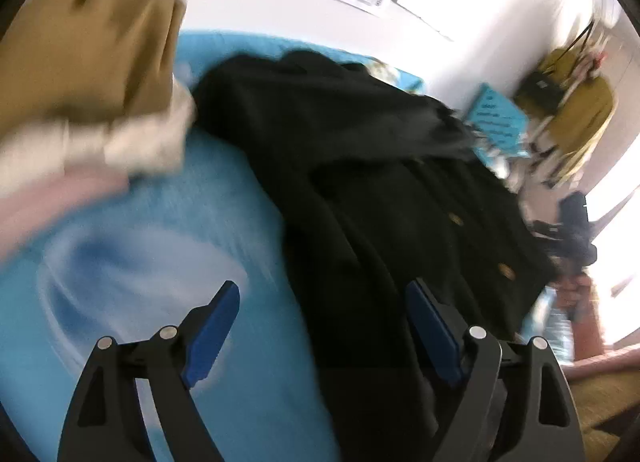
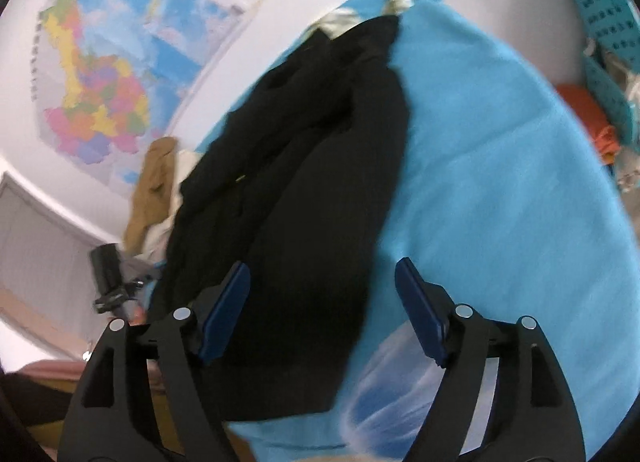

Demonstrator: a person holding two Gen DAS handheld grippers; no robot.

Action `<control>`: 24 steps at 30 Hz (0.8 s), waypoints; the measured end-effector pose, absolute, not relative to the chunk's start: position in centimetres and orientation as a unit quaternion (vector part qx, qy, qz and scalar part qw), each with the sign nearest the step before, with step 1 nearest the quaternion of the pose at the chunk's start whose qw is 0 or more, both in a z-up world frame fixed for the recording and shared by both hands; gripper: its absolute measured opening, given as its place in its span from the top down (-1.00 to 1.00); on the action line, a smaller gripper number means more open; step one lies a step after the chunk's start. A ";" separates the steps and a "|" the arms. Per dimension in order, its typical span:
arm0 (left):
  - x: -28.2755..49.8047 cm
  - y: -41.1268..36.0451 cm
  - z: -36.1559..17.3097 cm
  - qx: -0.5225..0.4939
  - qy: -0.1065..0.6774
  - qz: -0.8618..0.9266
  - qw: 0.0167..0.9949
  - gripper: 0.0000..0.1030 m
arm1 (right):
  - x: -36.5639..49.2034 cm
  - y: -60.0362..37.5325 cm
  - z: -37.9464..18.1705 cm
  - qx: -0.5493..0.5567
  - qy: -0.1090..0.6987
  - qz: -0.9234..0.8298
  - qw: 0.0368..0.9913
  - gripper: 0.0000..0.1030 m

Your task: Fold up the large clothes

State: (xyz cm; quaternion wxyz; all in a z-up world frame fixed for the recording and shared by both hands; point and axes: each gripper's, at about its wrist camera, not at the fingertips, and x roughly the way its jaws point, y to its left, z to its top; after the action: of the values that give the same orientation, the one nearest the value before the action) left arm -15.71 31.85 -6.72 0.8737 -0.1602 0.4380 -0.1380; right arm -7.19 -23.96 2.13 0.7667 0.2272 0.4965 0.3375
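1. A black coat (image 1: 360, 166) lay in a long heap on a blue sheet (image 1: 224, 222), its gold buttons (image 1: 456, 218) facing up in the left wrist view.
2. In the right wrist view the same coat (image 2: 304, 190) stretched away from the camera toward the wall, with bare sheet (image 2: 500, 166) on its right side.
3. The left gripper (image 1: 320, 314) stood with its jaws spread wide and nothing pinched; the coat's near edge lay below and between the blue pads (image 1: 212, 330), apart from them as far as the blur allowed.
4. The right gripper (image 2: 324, 306) was likewise wide apart and empty, hanging over the coat's near end.
5. A stack of folded clothes, tan on top of cream and pink (image 1: 88, 74), sat on the sheet just left of the coat.
6. A coloured map (image 2: 100, 86) hung on the white wall behind.
7. Both views were motion-blurred.
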 end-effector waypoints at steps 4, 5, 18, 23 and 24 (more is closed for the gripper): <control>-18.4 31.0 -7.8 -0.200 0.444 -0.183 0.854 -0.78 | -7.9 -22.1 2.4 0.195 0.485 0.345 0.779 -0.61; -18.7 30.5 -8.2 -0.205 0.449 -0.193 0.848 -0.86 | -7.8 -21.7 2.4 0.194 0.483 0.347 0.780 -0.62; -21.1 27.3 -5.8 -0.198 0.420 -0.187 0.866 0.86 | -10.7 -23.4 7.8 0.230 0.435 0.333 0.805 0.61; -23.8 29.6 -3.0 -0.241 0.392 -0.210 0.863 0.86 | -15.8 -23.7 14.5 0.183 0.385 0.346 0.836 0.62; -24.7 29.9 -2.7 -0.245 0.390 -0.214 0.861 0.85 | -16.3 -23.3 14.8 0.176 0.385 0.352 0.835 0.61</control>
State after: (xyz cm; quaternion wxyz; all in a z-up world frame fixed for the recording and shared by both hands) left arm -24.67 29.94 -2.66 0.8614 -0.2452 0.3900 -0.2137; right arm -16.34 -23.29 14.77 0.8347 0.1764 0.3845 0.3524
